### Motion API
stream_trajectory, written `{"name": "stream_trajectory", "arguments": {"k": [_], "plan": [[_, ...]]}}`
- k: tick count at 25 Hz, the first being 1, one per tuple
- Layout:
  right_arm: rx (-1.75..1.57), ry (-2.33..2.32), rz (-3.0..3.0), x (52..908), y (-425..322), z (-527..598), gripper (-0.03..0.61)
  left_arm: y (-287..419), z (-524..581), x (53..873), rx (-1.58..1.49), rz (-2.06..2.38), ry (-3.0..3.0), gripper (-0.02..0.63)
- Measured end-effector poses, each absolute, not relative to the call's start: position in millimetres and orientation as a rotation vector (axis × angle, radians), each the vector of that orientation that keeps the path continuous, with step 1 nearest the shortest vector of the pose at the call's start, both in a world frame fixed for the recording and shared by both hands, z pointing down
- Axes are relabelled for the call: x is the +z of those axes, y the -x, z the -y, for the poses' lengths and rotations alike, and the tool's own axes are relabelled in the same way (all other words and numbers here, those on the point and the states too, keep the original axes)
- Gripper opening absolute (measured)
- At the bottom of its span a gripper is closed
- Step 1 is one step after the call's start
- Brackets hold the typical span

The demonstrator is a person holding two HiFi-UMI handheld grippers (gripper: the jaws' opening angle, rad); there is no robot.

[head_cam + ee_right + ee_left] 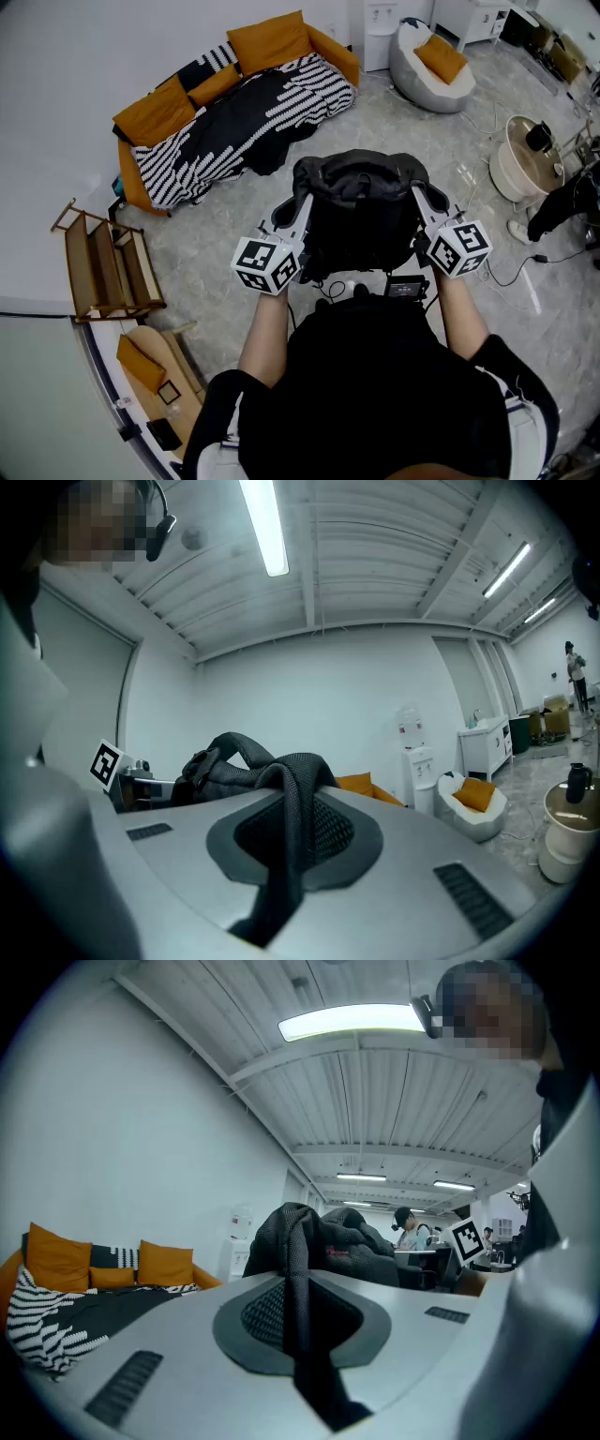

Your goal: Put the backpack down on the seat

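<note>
A black backpack hangs in the air in front of the person, over the grey marble floor. My left gripper is shut on its left shoulder strap, which runs between the jaws up to the backpack. My right gripper is shut on the other strap, with the backpack beyond it. The seat, an orange sofa with a black-and-white striped blanket, stands further away at the upper left, apart from the backpack.
A grey bean bag with an orange cushion sits at the top right beside a water dispenser. A wooden rack stands at the left. A round white tub and floor cables lie at the right.
</note>
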State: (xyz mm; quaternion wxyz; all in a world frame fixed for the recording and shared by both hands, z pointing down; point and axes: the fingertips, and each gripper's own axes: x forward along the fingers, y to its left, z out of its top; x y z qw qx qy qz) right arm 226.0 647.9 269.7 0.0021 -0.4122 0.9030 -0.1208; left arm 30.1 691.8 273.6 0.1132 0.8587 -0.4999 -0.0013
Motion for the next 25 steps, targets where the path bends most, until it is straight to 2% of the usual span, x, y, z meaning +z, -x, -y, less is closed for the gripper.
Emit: {"name": "stream_trajectory", "arguments": {"k": [25], "plan": [[-0.319,1.007,-2.899,250.0,-211.5,-613.5,0.044,-20.3,-682.7,247.6,-0.027,1.616,-2.459,0.038]]}}
